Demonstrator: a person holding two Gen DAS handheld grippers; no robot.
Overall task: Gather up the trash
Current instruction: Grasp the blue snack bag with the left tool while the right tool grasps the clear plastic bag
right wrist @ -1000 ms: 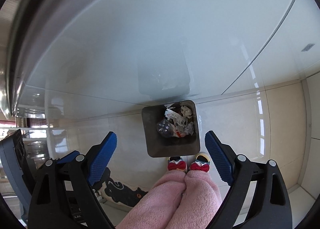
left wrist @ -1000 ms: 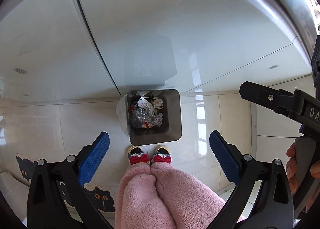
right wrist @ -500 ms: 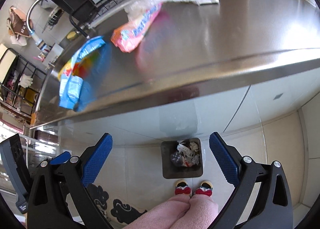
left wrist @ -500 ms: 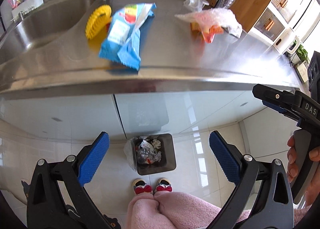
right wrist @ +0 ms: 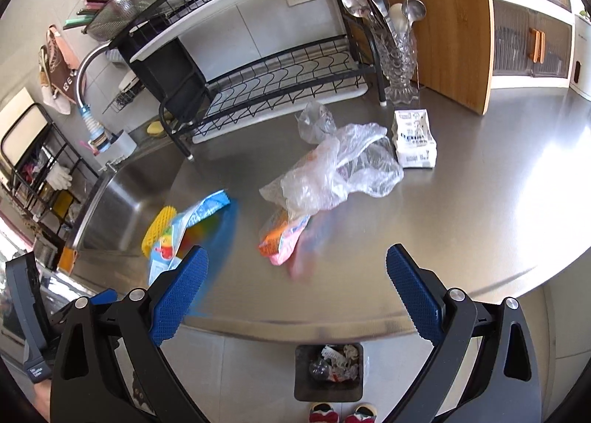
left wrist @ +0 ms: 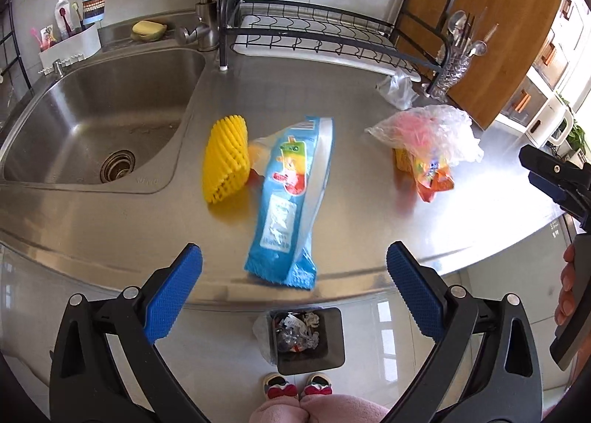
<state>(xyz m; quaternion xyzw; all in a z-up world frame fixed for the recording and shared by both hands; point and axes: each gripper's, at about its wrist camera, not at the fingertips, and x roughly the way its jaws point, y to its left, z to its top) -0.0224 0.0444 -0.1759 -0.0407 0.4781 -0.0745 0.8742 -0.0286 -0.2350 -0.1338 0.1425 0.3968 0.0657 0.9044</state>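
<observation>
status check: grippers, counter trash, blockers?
Left gripper and right gripper open, empty. Blue wrapper, yellow foam net, plastic bag on counter. Bin below. Nothing blocking.

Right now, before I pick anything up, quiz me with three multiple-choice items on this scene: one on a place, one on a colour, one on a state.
1. Where is the trash bin?
A. in the sink
B. on the floor below the counter edge
C. on the dish rack

2. What colour is the foam net?
A. yellow
B. green
C. black

3. How is the left gripper?
A. shut on a bag
B. open, holding nothing
C. out of view

Answers: B, it stands on the tiles by the feet; A, it lies yellow beside the blue wrapper; B, its pads stand wide apart.
</observation>
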